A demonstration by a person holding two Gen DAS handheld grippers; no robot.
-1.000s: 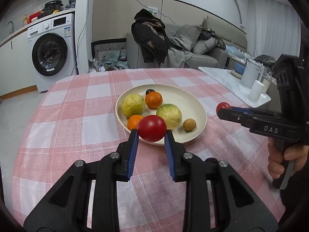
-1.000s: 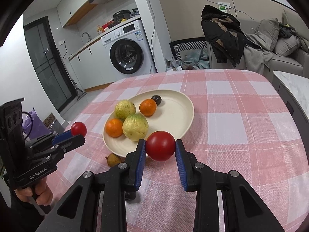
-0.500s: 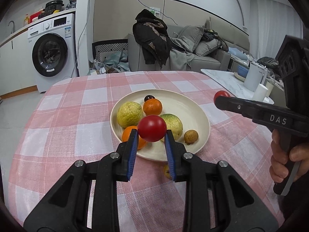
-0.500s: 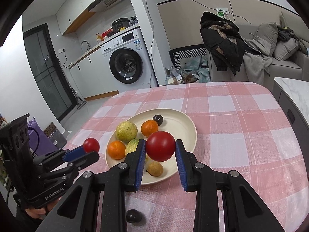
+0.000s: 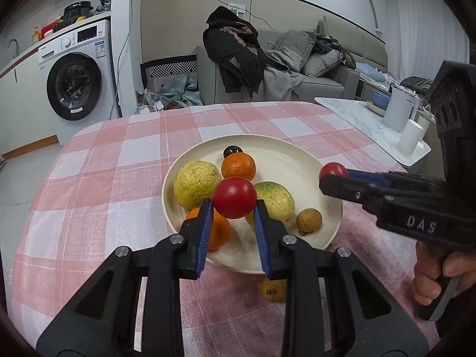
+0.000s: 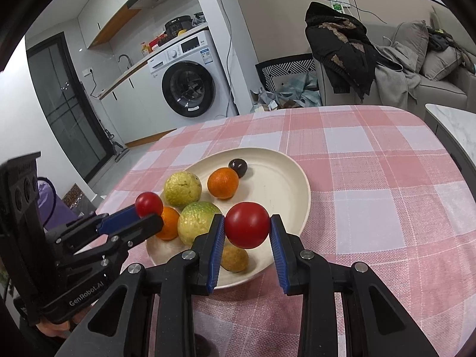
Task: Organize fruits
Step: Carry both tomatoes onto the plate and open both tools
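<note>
A cream plate (image 5: 297, 160) on the pink checked tablecloth holds two yellow-green guavas (image 5: 196, 183), two oranges (image 5: 238, 165), a dark plum (image 5: 232, 150) and a small brown longan (image 5: 308, 221). My left gripper (image 5: 233, 208) is shut on a red tomato (image 5: 234, 197), held above the plate's near left side. My right gripper (image 6: 246, 229) is shut on a red tomato (image 6: 247, 225), held above the plate's near edge. Each gripper shows in the other's view, the right (image 5: 333, 175) and the left (image 6: 148, 208).
A small yellowish fruit (image 5: 272, 290) lies on the cloth just in front of the plate. A dark fruit (image 6: 202, 340) lies on the cloth under my right gripper. A marble side table with white cups (image 5: 412, 141) stands to the right. A washing machine (image 5: 78, 80) and sofa stand behind.
Both grippers have moved forward with their tomatoes, from in front of the plate to above it. The plate looks closer in both views.
</note>
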